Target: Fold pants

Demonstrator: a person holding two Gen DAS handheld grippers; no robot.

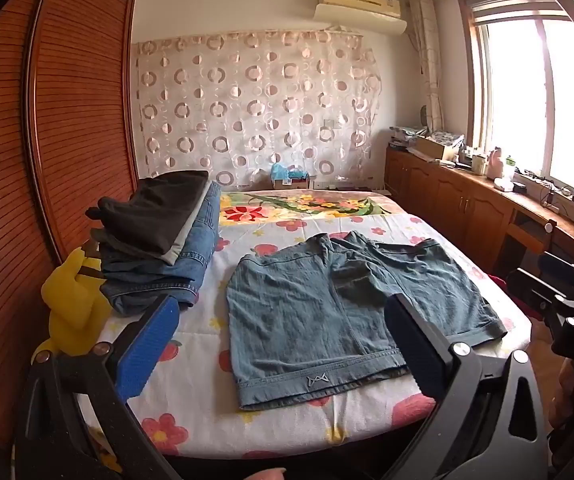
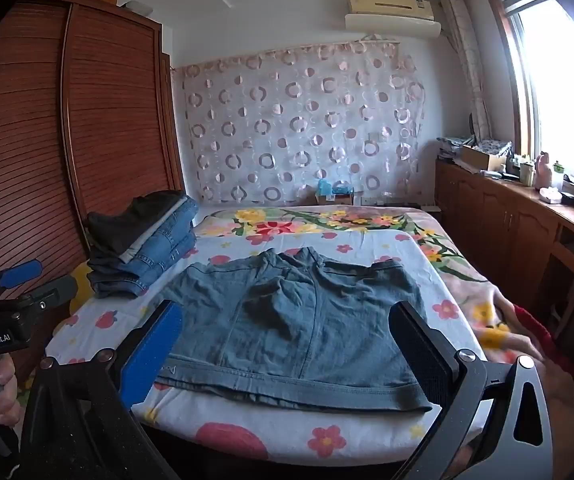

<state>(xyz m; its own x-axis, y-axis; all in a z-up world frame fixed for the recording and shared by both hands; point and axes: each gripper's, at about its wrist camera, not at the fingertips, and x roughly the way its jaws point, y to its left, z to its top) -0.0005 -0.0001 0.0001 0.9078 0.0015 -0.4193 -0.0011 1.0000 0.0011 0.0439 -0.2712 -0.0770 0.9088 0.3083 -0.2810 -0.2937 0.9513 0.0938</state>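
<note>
A pair of teal-grey denim shorts lies spread flat on the flowered bed sheet, hems toward me and waistband away. It also shows in the right wrist view. My left gripper is open and empty, held above the near edge of the bed with the shorts' left leg between its fingers in view. My right gripper is open and empty, held over the near hem of the shorts. The left gripper also shows at the left of the right wrist view, and the right gripper's body at the right of the left wrist view.
A stack of folded jeans and dark trousers sits on the bed's left side beside a yellow plush toy. A brown slatted wardrobe stands left. A wooden cabinet counter with clutter runs under the window at right.
</note>
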